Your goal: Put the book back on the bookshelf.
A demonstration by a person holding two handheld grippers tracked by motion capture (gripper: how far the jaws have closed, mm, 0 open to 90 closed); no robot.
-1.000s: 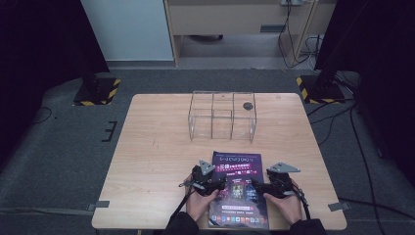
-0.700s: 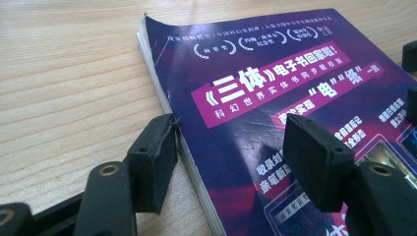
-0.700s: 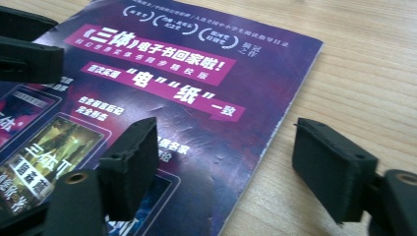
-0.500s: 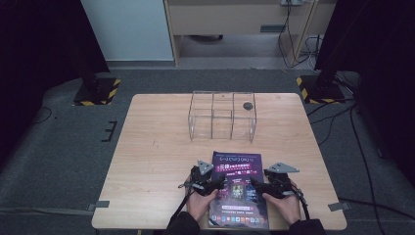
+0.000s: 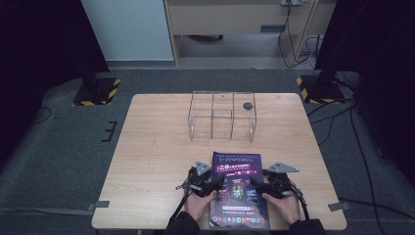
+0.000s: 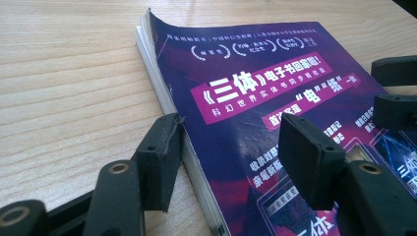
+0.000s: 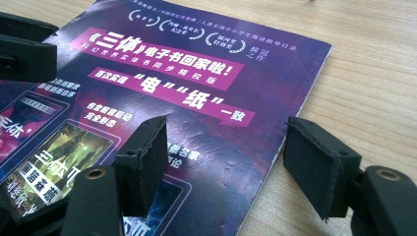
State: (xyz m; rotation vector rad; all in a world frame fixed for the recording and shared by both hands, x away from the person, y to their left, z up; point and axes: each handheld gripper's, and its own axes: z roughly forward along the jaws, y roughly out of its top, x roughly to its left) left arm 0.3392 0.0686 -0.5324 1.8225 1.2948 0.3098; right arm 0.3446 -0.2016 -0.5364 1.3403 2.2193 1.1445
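Both tools straddle the purple-covered book's side edges, left tool (image 5: 211, 185) and right tool (image 5: 262, 186) with jaws apart and just closing, unclamped, the book (image 5: 238, 188) lying flat at the wooden table's (image 5: 156, 161) near edge, bare wood between it and the clear acrylic organizer (image 5: 222, 116).

Book's (image 5: 239, 191) near edge hidden under my hands (image 5: 198, 205) in high view. Small dark thing (image 5: 248, 105) in clear rack (image 5: 222, 117): too small to identify.
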